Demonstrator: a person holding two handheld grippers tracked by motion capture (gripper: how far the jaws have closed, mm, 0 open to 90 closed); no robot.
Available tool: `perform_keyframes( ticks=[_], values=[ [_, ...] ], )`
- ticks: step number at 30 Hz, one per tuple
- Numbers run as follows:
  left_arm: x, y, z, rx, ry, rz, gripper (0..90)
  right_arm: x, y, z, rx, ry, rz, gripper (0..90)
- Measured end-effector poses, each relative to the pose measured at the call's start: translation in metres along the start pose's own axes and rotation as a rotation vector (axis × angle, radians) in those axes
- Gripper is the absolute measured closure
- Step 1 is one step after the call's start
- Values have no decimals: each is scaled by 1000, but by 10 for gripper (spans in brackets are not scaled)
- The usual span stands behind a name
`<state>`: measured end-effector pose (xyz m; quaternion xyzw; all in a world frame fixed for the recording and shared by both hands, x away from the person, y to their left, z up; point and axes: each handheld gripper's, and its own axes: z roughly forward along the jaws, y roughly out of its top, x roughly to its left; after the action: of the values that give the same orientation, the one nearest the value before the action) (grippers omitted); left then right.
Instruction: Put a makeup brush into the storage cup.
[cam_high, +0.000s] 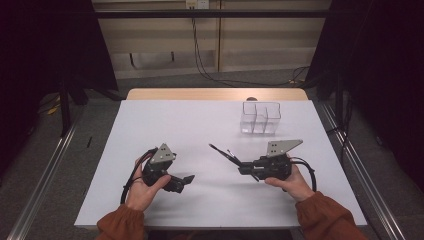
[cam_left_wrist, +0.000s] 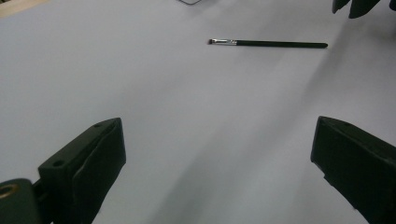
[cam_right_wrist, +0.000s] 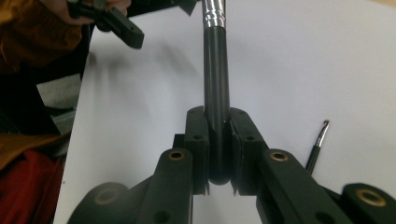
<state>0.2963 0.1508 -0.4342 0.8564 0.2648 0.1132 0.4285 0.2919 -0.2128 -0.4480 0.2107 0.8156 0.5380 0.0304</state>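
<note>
Brushes are the items in hand: we count two, both slim and black-handled. Nearest to us, the right gripper (cam_right_wrist: 218, 140) has its jaws closed tight on the handle of the first brush (cam_right_wrist: 216, 88), which runs straight out from between the pads to a silver ferrule at the top of the right gripper view. In the high view we see this gripper (cam_high: 250, 169) held in the person's right hand (cam_high: 290, 182), right of centre on the table, with its brush (cam_high: 224, 152) pointing away to the left and far side.

We note the left gripper (cam_high: 184, 181) in the person's left hand (cam_high: 142, 192), near the left of the white table (cam_high: 150, 130). Its jaws stand wide apart with nothing between them, as the left gripper view confirms.

Farther out, the second brush (cam_left_wrist: 268, 44) lies flat on the table, untouched, between the two grippers and just beside the right one. In the right gripper view we see part of it (cam_right_wrist: 317, 147) beside that gripper's jaws.

Farthest off, toward the right far edge, stands a clear box (cam_high: 261, 118) divided into compartments. We cannot tell whether it holds anything.
</note>
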Motion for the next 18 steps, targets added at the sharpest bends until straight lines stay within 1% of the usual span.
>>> perform_keyframes(
  ticks=[1, 5, 7, 8, 12, 14, 16, 18],
  values=[
    [0, 0, 0, -3, -1, -1, 32, 0, 0, -1, -18, -1, 0, 803],
    [0, 0, 0, -13, 6, -11, 32, 2, 3, -3, -94, 21, -11, 803],
    [-1, 0, 1, -23, 6, -21, 37, 4, 4, -4, -118, 26, -28, 803],
    [-1, 0, 1, -29, 13, -17, 36, 4, 4, -4, -120, 21, -30, 803],
    [-4, 2, 1, -76, 9, -27, 31, 3, 3, -3, -115, 12, -26, 803],
    [-5, 3, 1, -100, -4, -44, 41, 3, 3, -2, -113, 12, -26, 803],
    [-7, 4, 2, -120, -33, -57, 43, 3, 3, -1, -114, 14, -23, 803],
    [-10, 6, 4, -156, -37, -48, 45, 3, 3, -1, -109, 13, -22, 803]
  ],
)
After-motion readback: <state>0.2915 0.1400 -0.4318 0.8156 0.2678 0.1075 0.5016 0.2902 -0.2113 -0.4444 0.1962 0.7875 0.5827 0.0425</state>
